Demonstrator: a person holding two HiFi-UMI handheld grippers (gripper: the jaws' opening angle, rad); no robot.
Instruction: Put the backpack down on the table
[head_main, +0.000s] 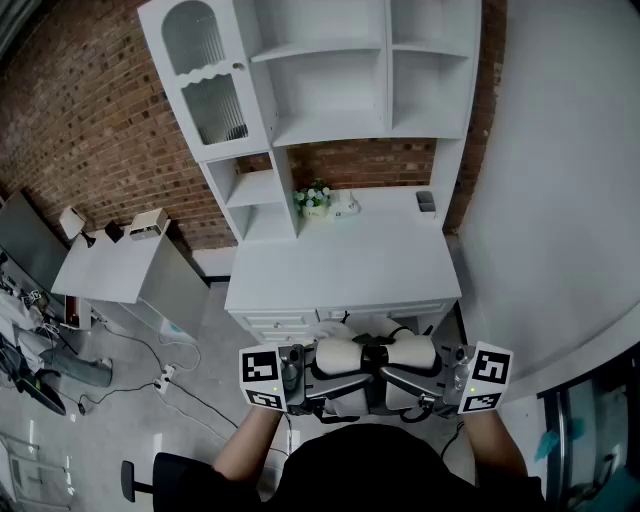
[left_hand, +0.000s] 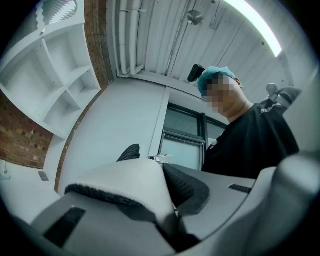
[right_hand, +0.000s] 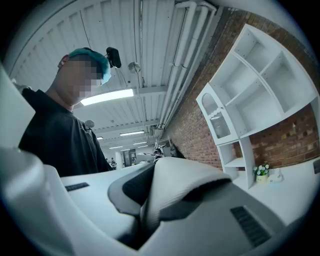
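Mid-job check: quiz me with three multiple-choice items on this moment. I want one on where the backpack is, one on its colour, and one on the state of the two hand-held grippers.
1. Where is the backpack relative to the table?
A. lying on its top
B. held up short of its near edge
C. under it

2. What colour is the backpack?
A. red
B. all blue
C. white with black trim

3. How do the left hand-held gripper and the right hand-held gripper stand?
A. both shut on the backpack
B. both wide open and empty
C. only the left shut

Answers:
1 B: the head view shows it hanging between the two grippers, close to the person.
2 C: it has white panels with dark edging.
3 A: each gripper view shows its jaws clamped on white padded fabric.
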